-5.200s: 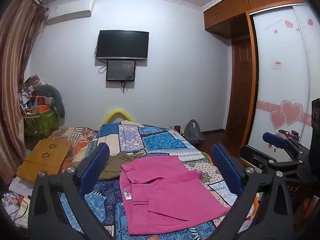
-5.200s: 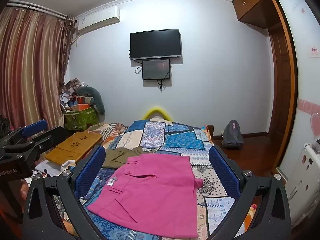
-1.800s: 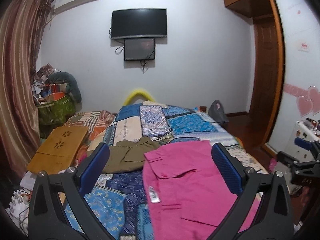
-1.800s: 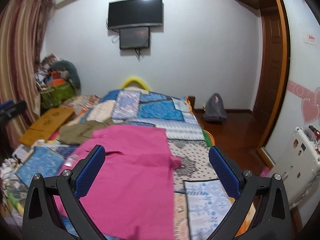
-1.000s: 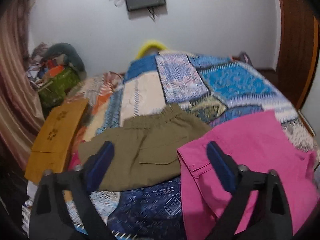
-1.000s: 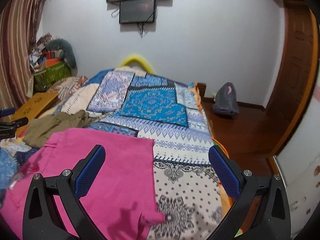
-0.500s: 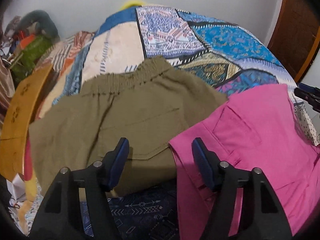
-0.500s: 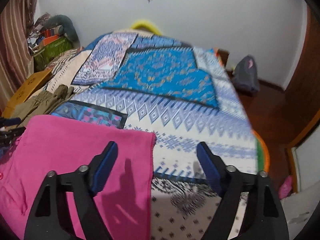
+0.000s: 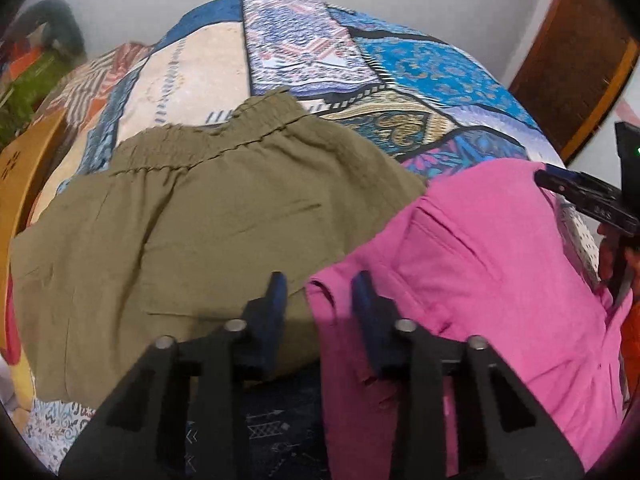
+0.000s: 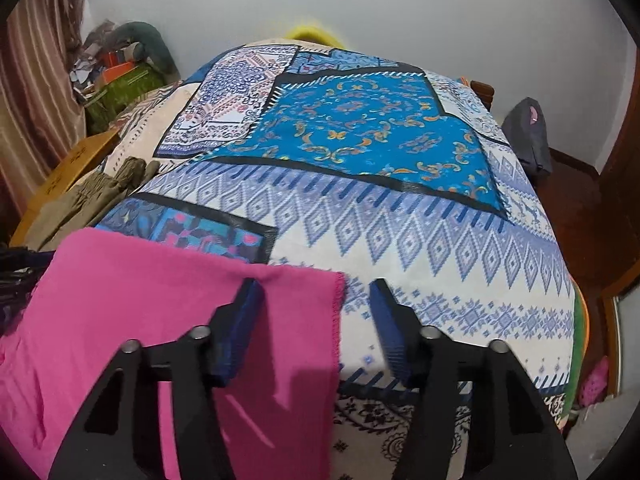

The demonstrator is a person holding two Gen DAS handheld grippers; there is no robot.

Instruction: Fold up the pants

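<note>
Two garments lie on the patchwork bedspread (image 10: 400,216): the pink pants (image 9: 500,264) toward my right and a pair of olive pants (image 9: 180,220) beside them on the left, the pink edge overlapping the olive cloth. My left gripper (image 9: 318,300) sits low over the near left corner of the pink pants, jaws narrowed but still parted, with that pink corner poking into the gap between the blue pads (image 9: 276,304); I can't tell if either pad touches the fabric yet. Olive pants lie flat just under the left pad, elastic waistband at the far side. My right gripper (image 10: 316,312) is over the far right corner of the pink pants (image 10: 160,300), jaws spread partway, straddling the stitched pink edge: left pad on pink cloth, right pad above the white-and-blue diamond print of the bedspread. Not pinching anything there. In the left wrist view the right gripper shows as a dark shape at the pink pants' far right edge. Olive pants (image 10: 80,200) peek in bunched at the left of the right wrist view. A wooden board (image 10: 68,168) sits off the bed's left side, and a grey bag (image 10: 528,140) stands on the floor at right.
</note>
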